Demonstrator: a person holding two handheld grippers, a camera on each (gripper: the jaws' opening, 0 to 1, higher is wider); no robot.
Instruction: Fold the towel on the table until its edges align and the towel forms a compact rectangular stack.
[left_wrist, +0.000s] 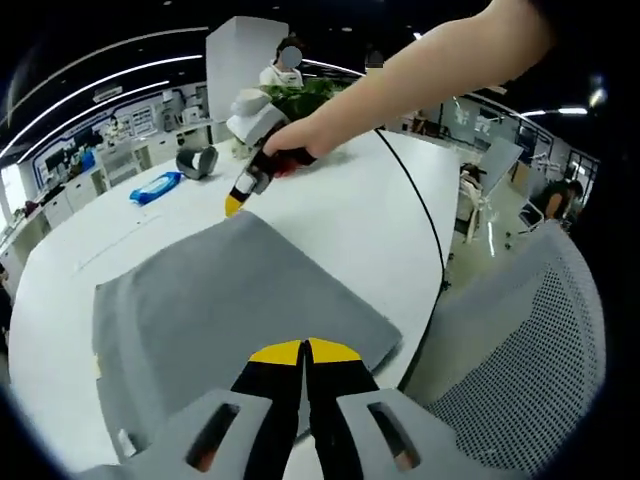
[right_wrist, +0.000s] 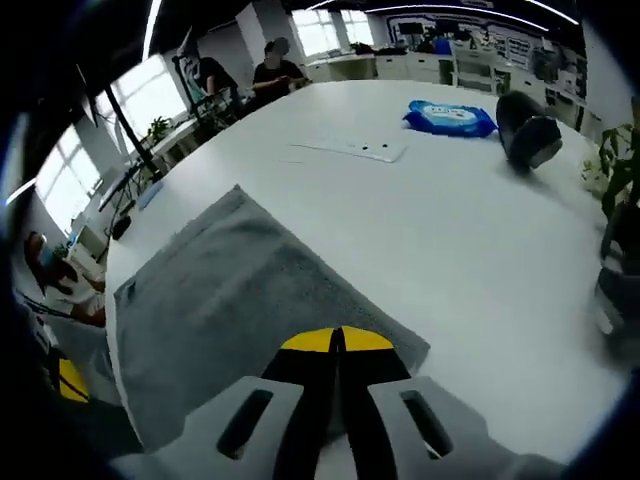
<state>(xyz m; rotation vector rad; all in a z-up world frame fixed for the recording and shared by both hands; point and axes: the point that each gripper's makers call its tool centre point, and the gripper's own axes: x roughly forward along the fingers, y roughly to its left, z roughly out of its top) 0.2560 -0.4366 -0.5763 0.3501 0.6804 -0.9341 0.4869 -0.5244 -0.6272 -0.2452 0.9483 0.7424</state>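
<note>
Towels: one grey rectangular terry towel (left_wrist: 235, 320) (right_wrist: 235, 320), flat on white desk (left_wrist: 340, 215) (right_wrist: 440, 240).
Long axis: runs diagonally.
Left gripper (left_wrist: 303, 350): fingers pressed together.
Right gripper (right_wrist: 337, 340) (left_wrist: 233, 204): fingers pressed together.

We see a brightly, evenly lit room: ceiling light strips (left_wrist: 120, 60) glow overhead and windows (right_wrist: 140, 95) blow out white. The white table (right_wrist: 420, 230) shows mild glare and only soft shadows. Fisheye bending curves everything near the edges, where detail turns blurry and dim.
</note>
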